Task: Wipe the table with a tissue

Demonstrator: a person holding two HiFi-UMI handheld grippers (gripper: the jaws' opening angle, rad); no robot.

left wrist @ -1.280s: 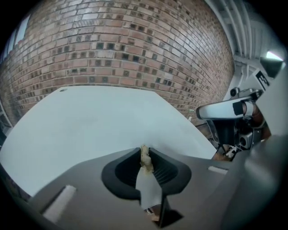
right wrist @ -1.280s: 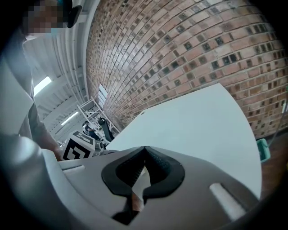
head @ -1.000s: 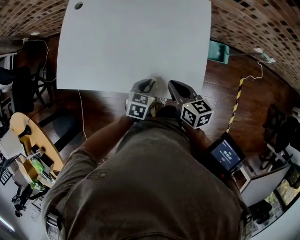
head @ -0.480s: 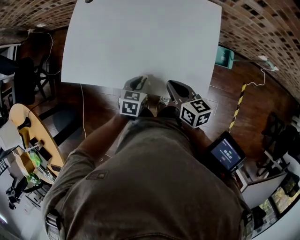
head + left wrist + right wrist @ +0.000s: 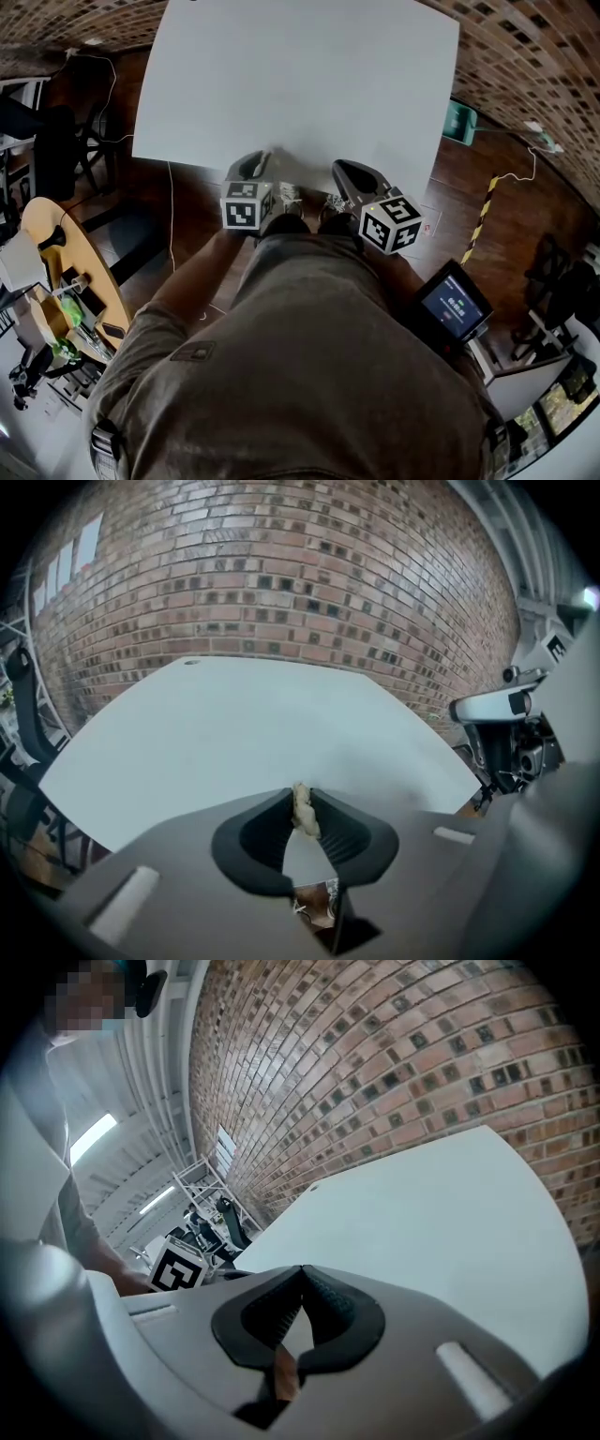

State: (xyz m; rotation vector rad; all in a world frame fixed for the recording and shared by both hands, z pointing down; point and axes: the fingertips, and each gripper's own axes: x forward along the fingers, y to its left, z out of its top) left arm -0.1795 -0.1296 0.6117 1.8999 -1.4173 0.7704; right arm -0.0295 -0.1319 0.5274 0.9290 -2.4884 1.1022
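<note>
A small crumpled off-white tissue scrap (image 5: pixel 302 814) is pinched between the jaw tips of the left gripper (image 5: pixel 300 795), just over the near edge of the wide white table (image 5: pixel 244 724). The right gripper (image 5: pixel 302 1277) (jaws pressed together, empty) hangs at that same edge.

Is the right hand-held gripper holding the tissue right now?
No, the right hand-held gripper has its jaws together on nothing; the tissue is pinched in the left hand-held gripper.

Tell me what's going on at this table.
A person stands at the near edge of a white rectangular table, a two-jaw gripper in each hand. The left gripper is shut on a small crumpled off-white tissue scrap at that edge. The right gripper is shut on nothing beside it.
</note>
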